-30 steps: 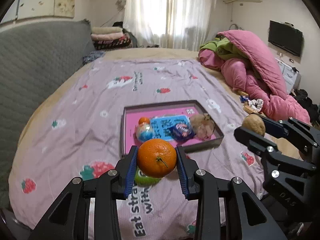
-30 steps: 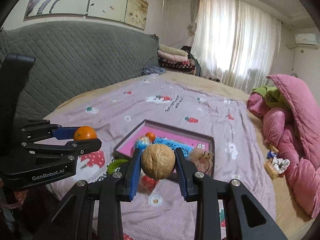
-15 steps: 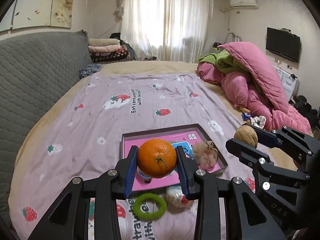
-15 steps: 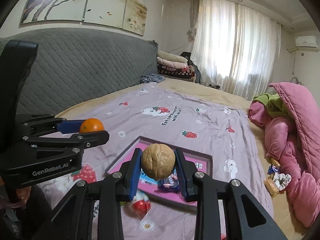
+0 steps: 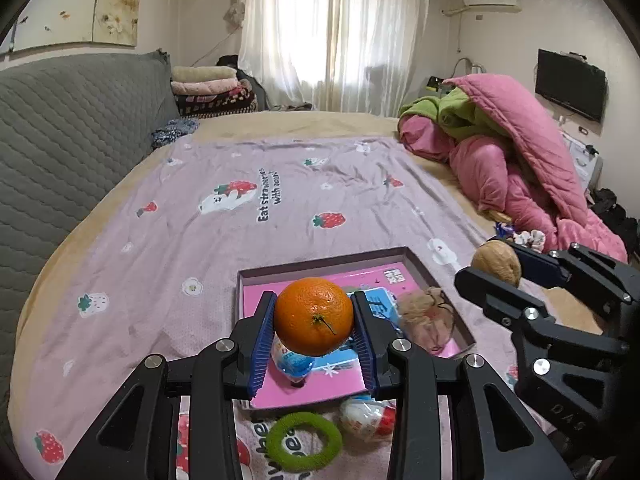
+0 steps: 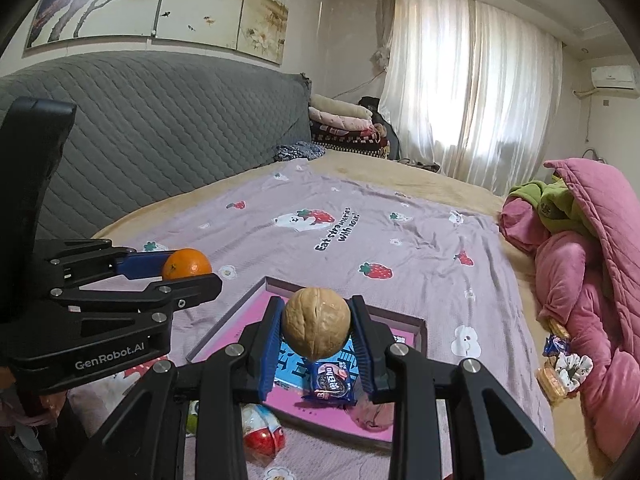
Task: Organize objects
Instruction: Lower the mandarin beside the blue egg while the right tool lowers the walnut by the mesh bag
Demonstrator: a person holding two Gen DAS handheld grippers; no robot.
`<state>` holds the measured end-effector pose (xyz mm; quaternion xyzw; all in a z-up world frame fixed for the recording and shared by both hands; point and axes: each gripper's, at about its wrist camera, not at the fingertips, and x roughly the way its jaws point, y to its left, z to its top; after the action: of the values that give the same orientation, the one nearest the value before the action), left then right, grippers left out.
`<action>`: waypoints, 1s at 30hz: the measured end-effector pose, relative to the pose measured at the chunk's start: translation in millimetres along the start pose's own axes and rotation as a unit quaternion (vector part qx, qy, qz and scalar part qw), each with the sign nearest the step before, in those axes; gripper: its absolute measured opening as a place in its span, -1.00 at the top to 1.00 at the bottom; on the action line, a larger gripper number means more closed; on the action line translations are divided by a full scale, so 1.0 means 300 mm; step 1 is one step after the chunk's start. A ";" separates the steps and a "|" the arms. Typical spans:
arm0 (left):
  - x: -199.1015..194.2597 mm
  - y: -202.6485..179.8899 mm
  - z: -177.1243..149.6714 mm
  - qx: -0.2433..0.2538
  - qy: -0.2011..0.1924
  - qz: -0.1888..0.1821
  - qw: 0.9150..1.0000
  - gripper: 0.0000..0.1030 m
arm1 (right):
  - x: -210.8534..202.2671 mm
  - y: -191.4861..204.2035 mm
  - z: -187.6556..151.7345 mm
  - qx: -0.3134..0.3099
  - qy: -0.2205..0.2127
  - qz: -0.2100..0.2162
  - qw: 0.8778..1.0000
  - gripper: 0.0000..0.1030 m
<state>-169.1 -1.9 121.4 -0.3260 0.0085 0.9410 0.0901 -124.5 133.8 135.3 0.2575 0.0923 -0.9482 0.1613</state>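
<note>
**Holding Fruit and Nut Above the Pink Tray**

Gripping a dimpled orange, the left tongs hang over the pink tray on the bed; their housing reads "GenRobot.AI". The right tongs clench a ridged walnut above it. The tray's bedsheet says "Eat strawberries with bear!"
</note>
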 end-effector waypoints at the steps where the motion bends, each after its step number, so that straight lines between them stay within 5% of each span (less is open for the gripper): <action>1: 0.010 0.000 -0.002 0.000 0.002 0.001 1.000 0.27 | 0.010 -0.005 -0.003 0.001 0.001 0.000 1.000 0.36; 17: 0.242 -0.030 -0.140 -0.001 0.050 -0.017 0.999 0.27 | 0.184 -0.083 -0.122 0.027 0.042 0.000 0.999 0.36; 30: 0.307 -0.033 -0.177 -0.005 0.062 -0.013 0.998 0.27 | 0.218 -0.097 -0.170 0.030 0.052 0.001 0.998 0.36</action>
<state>-205.8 19.1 23.3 -0.3840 0.0054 0.9179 0.1001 -164.7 157.1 60.9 0.3111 0.0723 -0.9358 0.1491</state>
